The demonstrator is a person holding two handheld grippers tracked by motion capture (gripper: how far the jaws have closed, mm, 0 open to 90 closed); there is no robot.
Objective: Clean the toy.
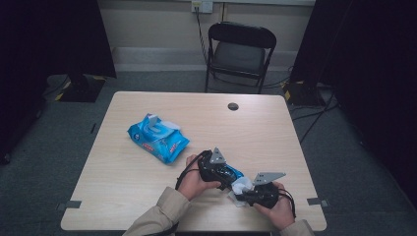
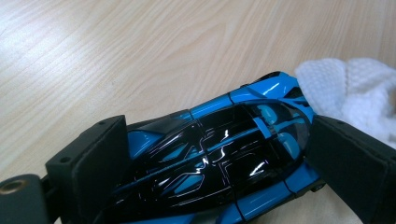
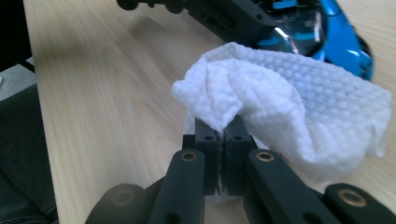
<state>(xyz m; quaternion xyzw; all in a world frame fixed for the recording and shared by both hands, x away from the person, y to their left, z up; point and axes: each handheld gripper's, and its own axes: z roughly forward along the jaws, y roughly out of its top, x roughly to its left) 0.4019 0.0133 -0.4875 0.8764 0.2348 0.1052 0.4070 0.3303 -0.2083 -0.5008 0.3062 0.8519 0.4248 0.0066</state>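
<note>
**No legible writing in any view**

The blue wipes pack [image 1: 158,137] on the table [image 1: 118,172] carried red and white printed patches, but they were too small and blurred to be read from the high view. The toy car [image 2: 219,154] bore only glossy blue and black panels, with no letters or numbers. The white wipe [image 3: 289,107] showed an embossed dot pattern and no print.

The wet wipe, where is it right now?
The white wipe is pinched in the right gripper, near the table's front edge in the high view, right against the blue toy car that the left gripper clamps.
</note>
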